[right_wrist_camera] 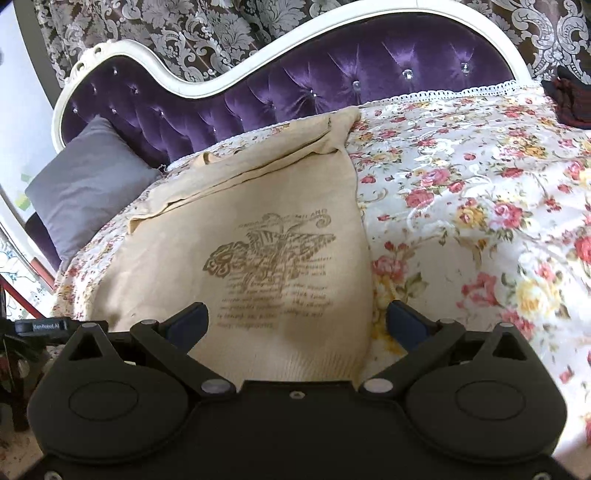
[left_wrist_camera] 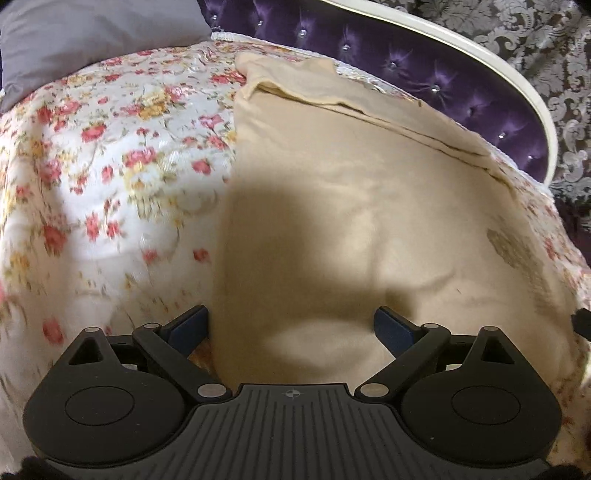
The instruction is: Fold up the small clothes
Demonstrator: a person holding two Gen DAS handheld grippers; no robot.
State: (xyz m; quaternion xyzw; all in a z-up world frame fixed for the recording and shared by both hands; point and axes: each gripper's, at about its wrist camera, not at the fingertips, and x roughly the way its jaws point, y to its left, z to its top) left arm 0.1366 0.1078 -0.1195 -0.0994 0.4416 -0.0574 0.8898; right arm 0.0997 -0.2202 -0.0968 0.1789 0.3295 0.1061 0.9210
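Observation:
A beige knit sweater [left_wrist_camera: 332,206] lies flat on the floral bedspread [left_wrist_camera: 110,166], sleeves folded across its far end. In the right wrist view the sweater [right_wrist_camera: 258,229] shows a brown butterfly print [right_wrist_camera: 269,251] and its ribbed hem lies nearest me. My left gripper [left_wrist_camera: 291,321] is open and empty, just above the sweater's near left part. My right gripper [right_wrist_camera: 295,317] is open and empty, above the hem's right corner. The left gripper's body [right_wrist_camera: 40,326] shows at the left edge of the right wrist view.
A grey pillow [right_wrist_camera: 88,184] leans on the purple tufted headboard [right_wrist_camera: 295,85] with white frame. A dark garment [right_wrist_camera: 569,99] lies at the bedspread's far right. Patterned curtains [right_wrist_camera: 221,29] hang behind the bed.

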